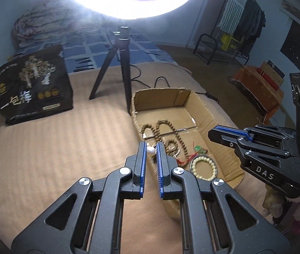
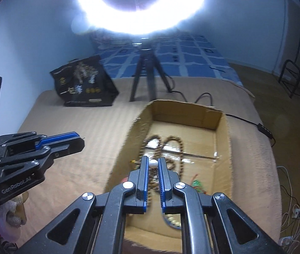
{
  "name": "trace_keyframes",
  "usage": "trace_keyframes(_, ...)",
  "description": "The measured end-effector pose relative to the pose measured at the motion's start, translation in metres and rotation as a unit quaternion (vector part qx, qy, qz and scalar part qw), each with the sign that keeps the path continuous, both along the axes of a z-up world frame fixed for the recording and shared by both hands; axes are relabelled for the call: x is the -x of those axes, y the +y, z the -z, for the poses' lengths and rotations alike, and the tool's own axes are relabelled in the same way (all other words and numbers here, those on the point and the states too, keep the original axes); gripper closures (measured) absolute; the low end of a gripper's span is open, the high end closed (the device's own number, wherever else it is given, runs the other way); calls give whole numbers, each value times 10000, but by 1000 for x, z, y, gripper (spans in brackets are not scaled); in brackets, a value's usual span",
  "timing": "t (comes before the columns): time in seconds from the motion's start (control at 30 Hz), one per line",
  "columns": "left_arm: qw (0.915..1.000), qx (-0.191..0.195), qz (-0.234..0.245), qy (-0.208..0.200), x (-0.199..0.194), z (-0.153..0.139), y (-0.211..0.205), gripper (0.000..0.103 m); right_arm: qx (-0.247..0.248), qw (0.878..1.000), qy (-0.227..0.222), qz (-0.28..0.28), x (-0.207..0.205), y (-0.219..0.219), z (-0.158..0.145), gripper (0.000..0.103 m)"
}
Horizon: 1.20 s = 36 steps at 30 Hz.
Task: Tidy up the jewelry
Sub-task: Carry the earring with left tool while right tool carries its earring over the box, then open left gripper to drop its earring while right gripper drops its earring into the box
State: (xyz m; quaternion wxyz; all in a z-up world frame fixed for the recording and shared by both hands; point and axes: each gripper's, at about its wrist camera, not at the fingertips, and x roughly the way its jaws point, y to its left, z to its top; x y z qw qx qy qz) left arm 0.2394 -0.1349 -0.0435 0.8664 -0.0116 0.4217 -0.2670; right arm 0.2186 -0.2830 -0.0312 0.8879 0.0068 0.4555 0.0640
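An open cardboard box lies on a tan blanket. Inside are long brown bead necklaces, a cream bead bracelet and a green and red charm. My left gripper is shut on a white pearl bead at the box's left rim. My right gripper is shut on a white pearl bead above the necklaces in the box. Each gripper shows from the side in the other's view, the right and the left.
A ring light on a black tripod stands behind the box, its cable trailing right. A dark printed bag stands at the back left. The blanket spreads left of the box.
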Motion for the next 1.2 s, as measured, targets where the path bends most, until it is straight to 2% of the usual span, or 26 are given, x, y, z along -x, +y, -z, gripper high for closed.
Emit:
trace_keyframes(0.2, 10000, -4, 90, 39, -11, 8, -22, 95, -8, 9998, 21, 177, -12, -23, 6, 97)
trace_keyframes(0.5, 9999, -7, 116, 48, -21, 15, -42, 95, 41, 9997, 97, 240, -22, -34, 17, 97)
trace_keyframes(1.2, 9999, -10, 128, 41, -24, 18, -52, 95, -23, 9994, 103, 318, -30, -44, 22, 95)
